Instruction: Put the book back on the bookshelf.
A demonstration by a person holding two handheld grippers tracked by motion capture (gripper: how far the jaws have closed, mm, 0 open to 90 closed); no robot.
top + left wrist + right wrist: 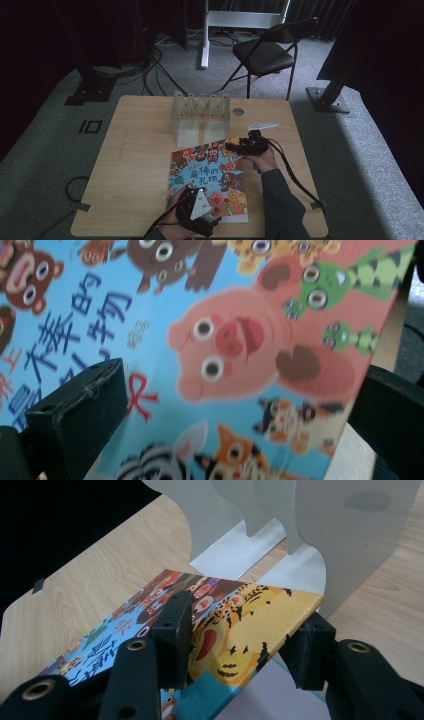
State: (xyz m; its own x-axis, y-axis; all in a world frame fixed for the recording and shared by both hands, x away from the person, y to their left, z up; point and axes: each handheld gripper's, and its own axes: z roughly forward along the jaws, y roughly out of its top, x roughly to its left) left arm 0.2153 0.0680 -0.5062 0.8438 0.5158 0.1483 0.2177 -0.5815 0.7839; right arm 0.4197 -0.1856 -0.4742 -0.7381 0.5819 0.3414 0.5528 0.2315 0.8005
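Note:
A picture book (207,177) with a bright cartoon-animal cover lies on the wooden table (135,165), at the front middle. My right gripper (248,145) is at the book's far right corner. In the right gripper view one jaw rests on the cover (240,625), and the other presses under the corner's edge. That gripper (240,645) is shut on the corner, which looks slightly raised. My left gripper (196,209) hovers over the book's near left part. In the left gripper view its jaws stand wide apart and open (230,440), with the pink pig on the cover (225,345) between them.
A translucent divider rack (200,117) stands just behind the book, and its plates (310,525) rise close ahead of the right gripper. A white folded slip (262,125) and a small round disc (238,111) lie at the back right. A folding chair (267,52) and cables sit on the floor beyond.

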